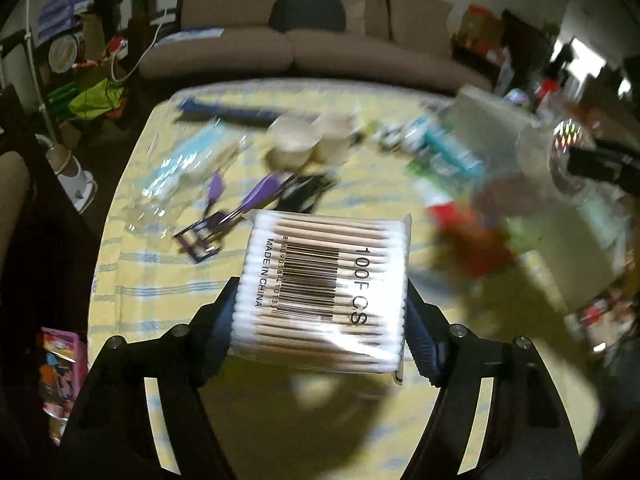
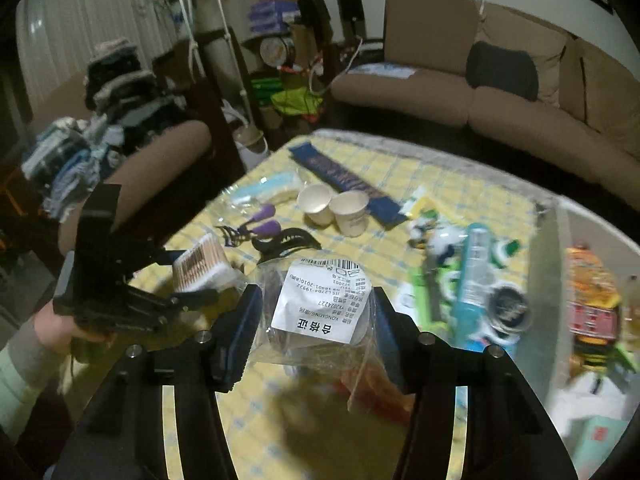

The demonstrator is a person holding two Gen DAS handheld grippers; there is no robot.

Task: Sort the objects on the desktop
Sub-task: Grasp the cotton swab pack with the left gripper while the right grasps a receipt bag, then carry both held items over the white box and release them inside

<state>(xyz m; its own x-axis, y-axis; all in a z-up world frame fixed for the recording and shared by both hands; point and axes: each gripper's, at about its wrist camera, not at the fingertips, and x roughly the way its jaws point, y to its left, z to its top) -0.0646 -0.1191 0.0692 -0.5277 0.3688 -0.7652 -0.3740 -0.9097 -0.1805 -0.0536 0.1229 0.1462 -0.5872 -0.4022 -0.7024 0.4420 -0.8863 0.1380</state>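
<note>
The left gripper [image 1: 320,312] is clamped on a pack of cotton swabs [image 1: 326,292], its pads pressing both short ends, and the pack hangs clear above the yellow checked tablecloth [image 1: 128,280]. In the right wrist view the same pack shows near the table's left edge, held aloft by that tool, with a hand [image 2: 56,324] and pale sleeve behind it.

The right gripper [image 2: 316,332] grips a clear plastic bag with a white label [image 2: 320,308], pinched on both sides and lifted off the cloth.

Under both tools the near part of the table is bare cloth in shadow, the widest free stretch. Toward the middle lie a purple eyelash curler [image 2: 256,224] and a black hair clip [image 2: 286,240]; beyond them two paper cups [image 2: 334,208] stand touching each other. A long blue strip [image 2: 344,178] runs toward the far edge, with a light blue packet [image 2: 268,192] near the far left edge.

The right side is crowded: a teal tube [image 2: 476,276], green and white packets, then a white box [image 2: 548,280] of snack packs at the right edge. A brown sofa [image 2: 500,96] stands beyond the far edge
</note>
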